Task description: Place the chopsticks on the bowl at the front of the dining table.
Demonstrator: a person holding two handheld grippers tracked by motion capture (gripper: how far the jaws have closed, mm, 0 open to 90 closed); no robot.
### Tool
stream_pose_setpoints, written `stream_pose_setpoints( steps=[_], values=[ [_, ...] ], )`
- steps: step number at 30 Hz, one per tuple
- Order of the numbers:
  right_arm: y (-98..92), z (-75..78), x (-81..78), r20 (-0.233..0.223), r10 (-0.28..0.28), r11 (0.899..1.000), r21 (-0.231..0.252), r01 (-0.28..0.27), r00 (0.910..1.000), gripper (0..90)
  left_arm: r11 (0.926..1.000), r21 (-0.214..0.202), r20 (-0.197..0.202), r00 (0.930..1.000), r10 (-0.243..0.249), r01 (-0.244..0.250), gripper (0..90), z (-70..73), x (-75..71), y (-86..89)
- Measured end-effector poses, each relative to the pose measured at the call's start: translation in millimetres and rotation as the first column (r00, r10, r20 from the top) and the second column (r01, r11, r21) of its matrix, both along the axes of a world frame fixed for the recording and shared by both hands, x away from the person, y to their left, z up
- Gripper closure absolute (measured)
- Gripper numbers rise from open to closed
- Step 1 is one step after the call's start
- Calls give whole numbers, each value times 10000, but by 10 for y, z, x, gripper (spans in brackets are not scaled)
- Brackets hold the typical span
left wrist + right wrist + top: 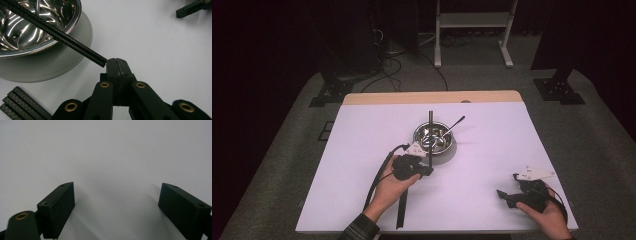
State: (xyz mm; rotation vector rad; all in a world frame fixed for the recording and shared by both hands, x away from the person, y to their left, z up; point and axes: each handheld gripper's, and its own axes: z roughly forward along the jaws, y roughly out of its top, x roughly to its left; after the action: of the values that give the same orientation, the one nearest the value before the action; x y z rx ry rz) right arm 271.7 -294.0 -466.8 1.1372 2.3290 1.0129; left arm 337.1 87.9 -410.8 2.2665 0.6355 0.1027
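A steel bowl (442, 140) (30, 37) stands on a grey saucer (448, 157) (62, 67) at the table's middle, with a spoon (457, 121) leaning in it. A long black rod (430, 117) (72, 45) lies across the bowl's rim. My left gripper (429, 171) (116, 60) is shut just in front of the saucer. The rod's near end meets the outer side of its jaw tip, and nothing shows between the pads. My right gripper (508, 186) (117, 192) rests open near the front right corner, with bare table between its jaws.
Several more black rods (402, 205) (22, 105) lie bundled beside the left hand near the front edge. The white table (362, 145) has a wooden strip along its far edge. Stands and cables sit on the floor beyond.
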Motion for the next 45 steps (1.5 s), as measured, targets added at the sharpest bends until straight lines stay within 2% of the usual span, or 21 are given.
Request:
stream_pose_setpoints(
  steps=[5, 15, 17, 19, 22, 26, 31, 33, 45],
  values=[
    [0, 0, -1, 6, 1, 10000, -5, -1, 10000, 120, 10000, -73, 75, 10000, 11, -11, 783, 33, -40, 36],
    [0, -1, -2, 21, 7, 10000, -6, -7, 10000, 120, 9996, -240, 43, 9998, 178, -177, 392, 54, -97, 192],
    [-1, -1, -1, 22, 12, 10000, -6, -12, 10000, 120, 9995, -217, 96, 9997, 219, -217, 309, 66, -105, 220],
    [-1, -1, -2, 34, 11, 10000, -4, -11, 10000, 120, 9989, -125, 310, 9985, 456, -452, 226, 68, -119, 244],
    [-1, -1, -3, 39, 12, 10000, -7, -12, 10000, 120, 9978, 55, 298, 9974, 659, -661, 105, 66, -115, 261],
    [-2, -2, -2, 47, 10, 10000, 1, -10, 10000, 120, 9939, -3, 315, 9934, 1101, -1102, 87, 66, -103, 319],
    [-2, -2, -1, 48, 14, 10000, 0, -14, 10000, 120, 9918, -131, 422, 9909, 1279, -1274, 87, 80, -106, 380],
    [-1, -1, -2, 45, 11, 10000, -6, -11, 10000, 120, 9897, -199, 565, 9881, 1429, -1420, 87, 94, -115, 440],
    [-1, -1, -2, 33, 12, 10000, -7, -12, 10000, 120, 9815, -484, 739, 9793, 1883, -1851, 87, 114, -132, 713]
  ],
)
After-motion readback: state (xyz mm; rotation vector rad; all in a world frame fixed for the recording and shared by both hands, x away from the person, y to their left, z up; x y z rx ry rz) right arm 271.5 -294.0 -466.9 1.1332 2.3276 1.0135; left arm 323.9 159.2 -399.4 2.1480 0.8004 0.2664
